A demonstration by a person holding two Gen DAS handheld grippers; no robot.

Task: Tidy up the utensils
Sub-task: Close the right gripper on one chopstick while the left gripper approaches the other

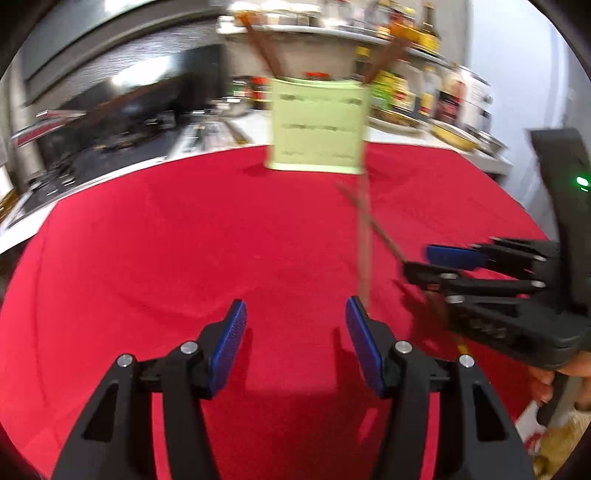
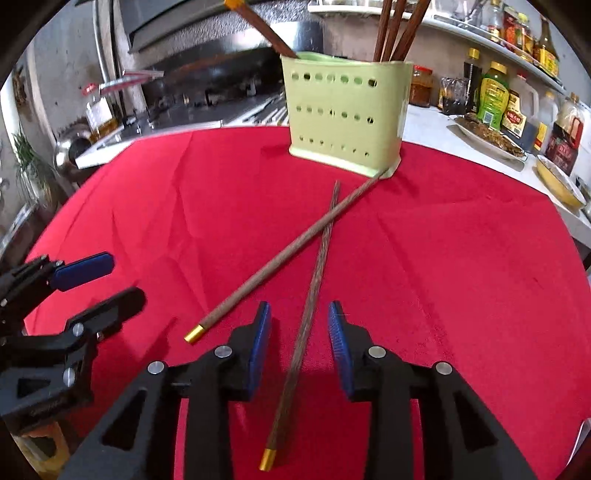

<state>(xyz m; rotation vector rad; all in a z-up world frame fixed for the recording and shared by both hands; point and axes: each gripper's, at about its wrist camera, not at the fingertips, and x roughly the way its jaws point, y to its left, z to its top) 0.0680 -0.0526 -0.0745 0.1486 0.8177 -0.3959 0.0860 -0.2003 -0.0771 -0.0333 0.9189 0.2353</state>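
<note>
Two brown chopsticks with gold caps lie crossed on the red cloth (image 2: pixel 443 258). One chopstick (image 2: pixel 310 295) runs between the open jaws of my right gripper (image 2: pixel 299 325), not touched by the pads. The other chopstick (image 2: pixel 280 258) lies to its left, its tip at the foot of the green perforated holder (image 2: pixel 343 114), which holds several upright chopsticks (image 2: pixel 395 29). My left gripper (image 1: pixel 295 332) is open and empty above the cloth; it also shows in the right wrist view (image 2: pixel 99 280). The left wrist view is blurred, with the holder (image 1: pixel 317 125), the chopsticks (image 1: pixel 364 236) and the right gripper (image 1: pixel 436 262).
A stove and pans (image 2: pixel 207 88) stand behind the cloth on the left. Sauce bottles (image 2: pixel 495 96) and plates of food (image 2: pixel 487 136) stand on the white counter at the back right. A yellow bowl (image 2: pixel 557 181) sits at the right edge.
</note>
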